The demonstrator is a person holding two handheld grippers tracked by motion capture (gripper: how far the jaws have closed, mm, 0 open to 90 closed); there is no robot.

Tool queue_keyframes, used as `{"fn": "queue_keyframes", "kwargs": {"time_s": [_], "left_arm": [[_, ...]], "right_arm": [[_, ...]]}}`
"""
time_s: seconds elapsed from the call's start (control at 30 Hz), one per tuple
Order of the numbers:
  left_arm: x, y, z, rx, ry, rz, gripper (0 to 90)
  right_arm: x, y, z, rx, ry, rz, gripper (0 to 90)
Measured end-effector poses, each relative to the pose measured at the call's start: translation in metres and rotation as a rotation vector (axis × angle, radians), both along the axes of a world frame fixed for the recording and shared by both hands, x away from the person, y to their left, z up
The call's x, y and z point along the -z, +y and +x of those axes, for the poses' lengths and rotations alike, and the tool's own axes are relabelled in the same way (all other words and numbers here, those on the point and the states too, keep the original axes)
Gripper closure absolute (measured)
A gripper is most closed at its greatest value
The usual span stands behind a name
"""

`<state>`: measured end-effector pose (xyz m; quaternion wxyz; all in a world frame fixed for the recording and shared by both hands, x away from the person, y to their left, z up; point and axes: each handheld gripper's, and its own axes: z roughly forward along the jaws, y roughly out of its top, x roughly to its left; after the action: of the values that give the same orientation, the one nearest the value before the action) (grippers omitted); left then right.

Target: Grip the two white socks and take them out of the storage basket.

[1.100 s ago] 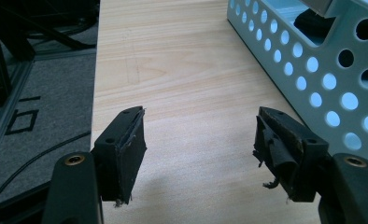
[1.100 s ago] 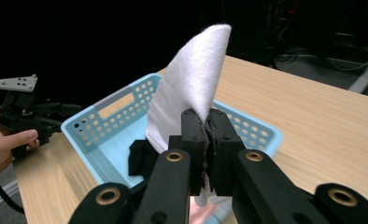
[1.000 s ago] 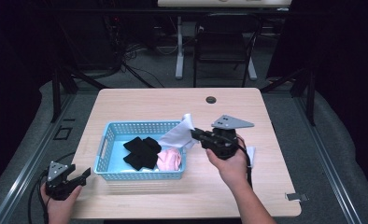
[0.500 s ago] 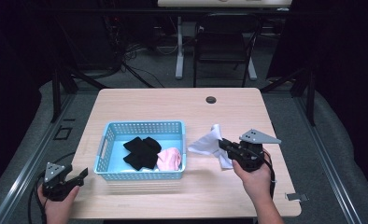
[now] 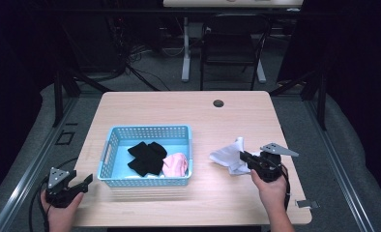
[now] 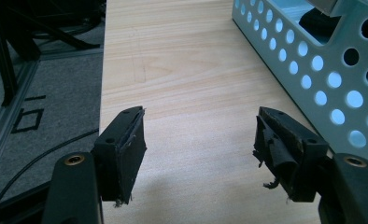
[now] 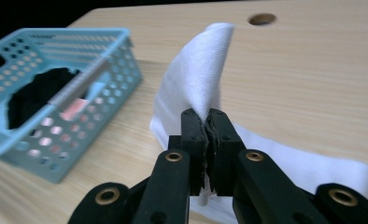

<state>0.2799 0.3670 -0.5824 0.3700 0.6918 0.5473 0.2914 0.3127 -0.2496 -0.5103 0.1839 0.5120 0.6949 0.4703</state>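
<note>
A white cloth (image 5: pixel 228 155) lies crumpled on the wooden table (image 5: pixel 179 111), to the right of a light blue perforated basket (image 5: pixel 112 145). My right gripper (image 5: pixel 244 157) is shut on a fold of the white cloth (image 7: pixel 198 79), which stands up between the jaws; the rest trails on the table. In the basket lie a black cloth (image 5: pixel 145 157) and a pink cloth (image 5: pixel 176 164). My left gripper (image 5: pixel 84 181) is open at the table's front left corner, nothing between its pads (image 6: pixel 126 144), with the basket's wall (image 6: pixel 327 79) to its right.
A round cable hole (image 5: pixel 218 103) sits near the table's far edge. A dark chair (image 5: pixel 232 43) and table legs stand behind the table. Cables run on the grey floor at the left (image 5: pixel 38 193). A small grey tag (image 5: pixel 305 203) lies at the front right corner.
My right gripper has carried the white cloth out of the basket, rightwards and towards the front, down to the table. The left gripper has stayed at the front left corner.
</note>
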Motion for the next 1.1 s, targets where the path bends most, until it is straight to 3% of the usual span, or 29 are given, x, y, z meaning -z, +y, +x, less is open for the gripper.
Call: {"fn": "queue_keyframes", "kwargs": {"time_s": [0.13,0.2,0.3,0.37,0.53,0.83,1.1], "left_arm": [[0.001,0.001,0.001,0.004,0.006,-0.001,33.2],[0.000,0.000,0.000,0.005,0.000,-0.001,33.2],[-0.001,-0.001,0.000,0.013,-0.001,0.006,33.2],[0.000,-0.002,0.001,0.012,-0.002,-0.002,33.2],[-0.001,0.000,0.001,0.009,-0.004,-0.005,33.2],[0.000,0.000,0.002,0.006,-0.005,-0.007,33.2],[0.000,0.003,0.002,-0.002,-0.004,-0.016,33.2]], "right_arm": [[0.014,-0.018,0.006,0.065,0.042,0.008,85.8],[0.021,-0.023,0.009,0.100,0.066,-0.019,84.5],[0.025,-0.024,0.011,0.143,0.063,-0.062,71.0],[0.024,-0.025,0.009,0.157,0.059,-0.079,69.3],[0.022,-0.027,0.006,0.169,0.037,-0.094,62.7],[0.021,-0.025,0.006,0.169,0.023,-0.096,61.7],[0.012,-0.014,0.010,0.128,0.012,-0.078,58.6]]}}
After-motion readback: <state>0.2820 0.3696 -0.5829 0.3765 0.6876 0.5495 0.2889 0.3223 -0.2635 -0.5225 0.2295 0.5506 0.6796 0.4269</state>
